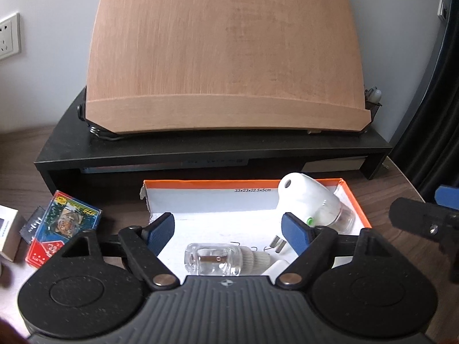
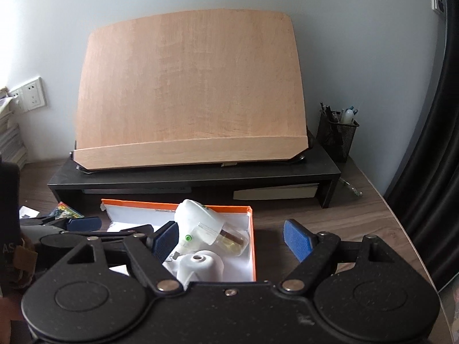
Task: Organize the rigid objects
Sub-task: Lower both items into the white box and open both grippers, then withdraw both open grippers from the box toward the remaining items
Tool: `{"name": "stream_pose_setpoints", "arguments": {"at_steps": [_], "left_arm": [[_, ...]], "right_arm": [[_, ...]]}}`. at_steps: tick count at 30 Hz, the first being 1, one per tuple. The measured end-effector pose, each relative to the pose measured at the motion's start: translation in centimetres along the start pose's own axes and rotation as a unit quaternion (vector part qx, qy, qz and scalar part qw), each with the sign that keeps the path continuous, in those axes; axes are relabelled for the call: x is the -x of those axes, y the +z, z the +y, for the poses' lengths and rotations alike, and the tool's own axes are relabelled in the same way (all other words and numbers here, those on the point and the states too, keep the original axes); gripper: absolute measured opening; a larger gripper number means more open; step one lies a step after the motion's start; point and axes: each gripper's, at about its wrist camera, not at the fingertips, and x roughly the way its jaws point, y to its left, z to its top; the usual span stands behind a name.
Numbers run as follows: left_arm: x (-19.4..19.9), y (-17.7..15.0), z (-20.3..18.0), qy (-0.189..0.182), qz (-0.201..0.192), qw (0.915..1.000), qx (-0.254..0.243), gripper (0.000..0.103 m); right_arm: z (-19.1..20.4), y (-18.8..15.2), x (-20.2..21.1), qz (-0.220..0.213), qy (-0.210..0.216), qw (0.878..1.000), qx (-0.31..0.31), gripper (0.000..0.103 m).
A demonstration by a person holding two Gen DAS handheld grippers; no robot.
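Between the spread, empty jaws of the left gripper lies a clear glass bottle inside the orange-rimmed box; beyond its right finger leans a white plug-in vaporizer. Right gripper gapes too, straddling the box's right wall, empty.

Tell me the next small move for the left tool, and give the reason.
Probably swing the left tool left toward the card pack. Both tools are open and hold nothing, the white plug-in device and the clear bottle already lie in the orange-rimmed box, while the pack sits on the desk outside it, on the left tool's side.
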Motion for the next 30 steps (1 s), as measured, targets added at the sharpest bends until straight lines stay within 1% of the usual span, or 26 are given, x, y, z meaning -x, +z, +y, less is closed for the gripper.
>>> {"name": "stream_pose_setpoints", "arguments": {"at_steps": [5, 8, 13, 17, 21, 25, 30], "left_arm": [[1.6, -0.1, -0.1, 0.025, -0.002, 0.9996, 0.014, 0.085], [2.8, -0.3, -0.2, 0.043, -0.005, 0.9988, 0.025, 0.087], [5.1, -1.3, 0.1, 0.065, -0.013, 0.9967, 0.048, 0.089], [6.8, -2.6, 1.0, 0.083, -0.015, 0.9942, 0.068, 0.090], [8.4, -3.6, 2.7, 0.090, -0.017, 0.9925, 0.081, 0.090], [9.7, -4.5, 5.0, 0.088, -0.020, 0.9922, 0.086, 0.091], [11.5, -5.6, 9.0, 0.091, -0.020, 0.9908, 0.098, 0.093]], "right_arm": [[0.0, -0.3, 0.8, -0.012, 0.015, 1.000, 0.010, 0.095], [0.0, -0.4, 1.2, -0.014, 0.033, 0.999, 0.013, 0.096], [0.3, -0.9, 2.2, -0.020, 0.064, 0.997, 0.028, 0.096], [1.3, -1.5, 2.8, -0.017, 0.082, 0.996, 0.037, 0.097], [3.1, -2.2, 3.7, -0.017, 0.091, 0.995, 0.047, 0.097], [5.6, -2.8, 4.6, -0.019, 0.085, 0.994, 0.059, 0.097], [9.3, -3.4, 5.0, -0.008, 0.085, 0.995, 0.053, 0.097]]}}
